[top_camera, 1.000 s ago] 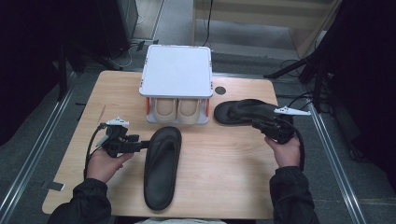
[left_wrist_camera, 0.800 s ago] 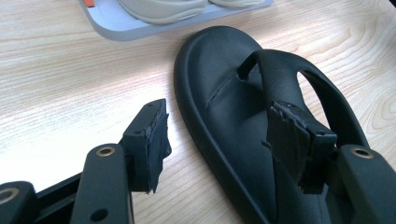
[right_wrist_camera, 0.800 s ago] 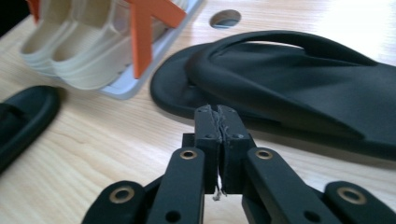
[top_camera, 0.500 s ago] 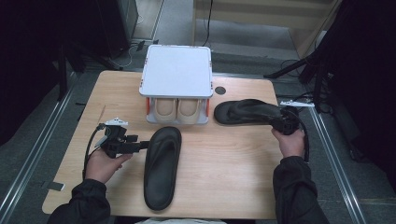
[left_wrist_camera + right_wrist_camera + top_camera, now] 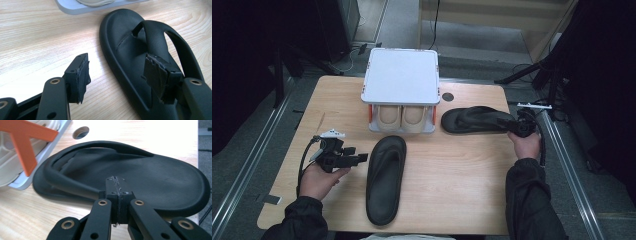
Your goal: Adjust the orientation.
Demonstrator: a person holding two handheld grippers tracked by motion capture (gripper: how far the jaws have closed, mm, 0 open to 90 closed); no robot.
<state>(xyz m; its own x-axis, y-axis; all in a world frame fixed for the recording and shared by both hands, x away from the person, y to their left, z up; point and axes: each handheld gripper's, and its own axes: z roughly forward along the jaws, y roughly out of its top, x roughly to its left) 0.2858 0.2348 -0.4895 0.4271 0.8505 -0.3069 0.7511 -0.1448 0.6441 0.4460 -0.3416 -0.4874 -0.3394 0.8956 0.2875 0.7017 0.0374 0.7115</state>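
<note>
Two black flip-flops lie on the wooden table [image 5: 462, 190]. The near sandal [image 5: 384, 180] points away from me, and my left gripper [image 5: 362, 159] stands open just left of its middle. In the left gripper view, my left gripper [image 5: 120, 72] has one pad over the sandal [image 5: 130, 50] near its strap and the other over bare wood, neither pressing on it. The far sandal [image 5: 474, 120] lies crosswise, toe to the left. My right gripper [image 5: 513, 126] is at its heel end; my right gripper [image 5: 117, 182] has its jaws shut together with nothing between them, tips over the sandal's [image 5: 140, 175] footbed.
A white two-level rack [image 5: 401, 75] stands at the back centre, with beige shoes [image 5: 404, 116] under its top plate. Its orange brace [image 5: 25, 142] is at the right gripper view's left. A round cable hole [image 5: 448, 96] lies beside it. The table's right edge is close to my right hand.
My right hand has moved right and slightly away, toward the far sandal's heel end. The left hand and both sandals have stayed where they were.
</note>
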